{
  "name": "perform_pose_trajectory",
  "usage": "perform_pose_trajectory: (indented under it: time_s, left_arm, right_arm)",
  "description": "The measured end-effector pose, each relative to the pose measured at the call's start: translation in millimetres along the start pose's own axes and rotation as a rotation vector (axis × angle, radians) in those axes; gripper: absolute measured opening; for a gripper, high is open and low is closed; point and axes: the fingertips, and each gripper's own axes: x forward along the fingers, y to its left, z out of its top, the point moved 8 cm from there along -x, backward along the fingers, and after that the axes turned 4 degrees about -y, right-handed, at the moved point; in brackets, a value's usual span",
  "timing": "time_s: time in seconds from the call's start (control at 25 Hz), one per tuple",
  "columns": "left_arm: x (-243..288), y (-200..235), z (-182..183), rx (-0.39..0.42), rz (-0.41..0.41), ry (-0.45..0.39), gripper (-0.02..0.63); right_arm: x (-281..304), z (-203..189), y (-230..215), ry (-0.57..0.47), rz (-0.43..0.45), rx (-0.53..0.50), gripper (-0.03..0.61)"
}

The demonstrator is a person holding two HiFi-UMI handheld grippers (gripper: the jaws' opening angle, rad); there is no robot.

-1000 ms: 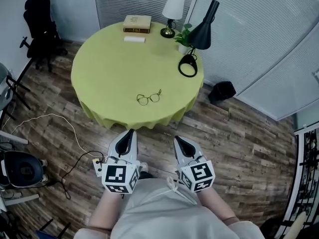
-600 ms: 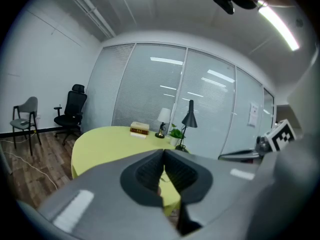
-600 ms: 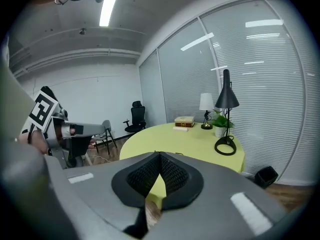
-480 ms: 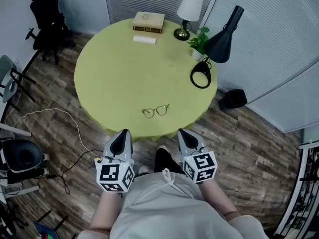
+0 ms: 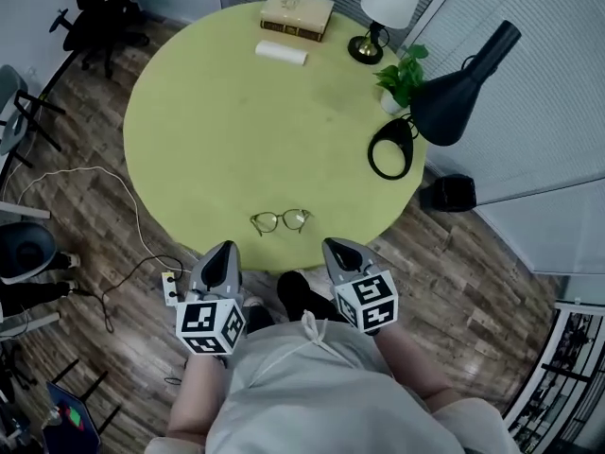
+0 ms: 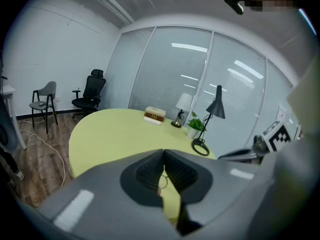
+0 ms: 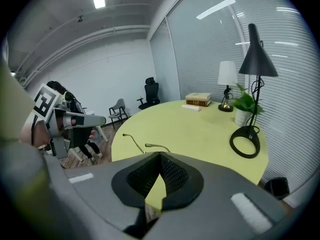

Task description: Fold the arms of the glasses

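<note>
The thin-rimmed glasses (image 5: 281,220) lie on the round yellow-green table (image 5: 236,130) close to its near edge, arms unfolded. In the right gripper view the two arms (image 7: 134,143) stick out just beyond my jaws. The left gripper view shows only a bit of a lens (image 6: 163,180) through the gap under the jaw tips. My left gripper (image 5: 223,250) hangs over the floor just short of the table edge, left of the glasses, jaws shut and empty. My right gripper (image 5: 334,247) is at the edge to their right, also shut with nothing in it.
At the table's far side are a book (image 5: 297,14), a white box (image 5: 282,53), a white lamp (image 5: 388,3), a potted plant (image 5: 402,72) and a black desk lamp with a ring base (image 5: 391,148). A black bin (image 5: 452,193), chairs (image 5: 95,8) and a cable with a power strip (image 5: 170,288) stand on the wood floor.
Both grippers have come forward and down to the table's near edge, and the table and glasses now sit closer in view. The glasses have not moved on the cloth.
</note>
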Motion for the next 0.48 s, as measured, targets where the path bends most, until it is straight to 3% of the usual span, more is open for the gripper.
perform_pose_trajectory:
  time_s: [0.2,0.36,0.44,0.48]
  left_arm:
    - [39.0,11.1,-17.3,0.006,0.049,0.021,0.007]
    - [60.2,22.5,-29.3,0.011,0.035,0.016,0.006]
    - [65.8,25.5,-35.8,0.019,0.020,0.005,0.006]
    - [68.1,26.9,-38.6,0.022,0.017,0.002,0.006]
  right_arm:
    - [47.6,-15.3,-26.5,0.144,0.138,-0.015,-0.002]
    - [78.2,-19.5,-38.5,0.184,0.178,-0.140,0.002]
    - [89.6,-19.3,-42.8,0.178,0.201,-0.213,0.147]
    - [94.7,-19.1,-44.7,0.179,0.218,-0.245,0.154]
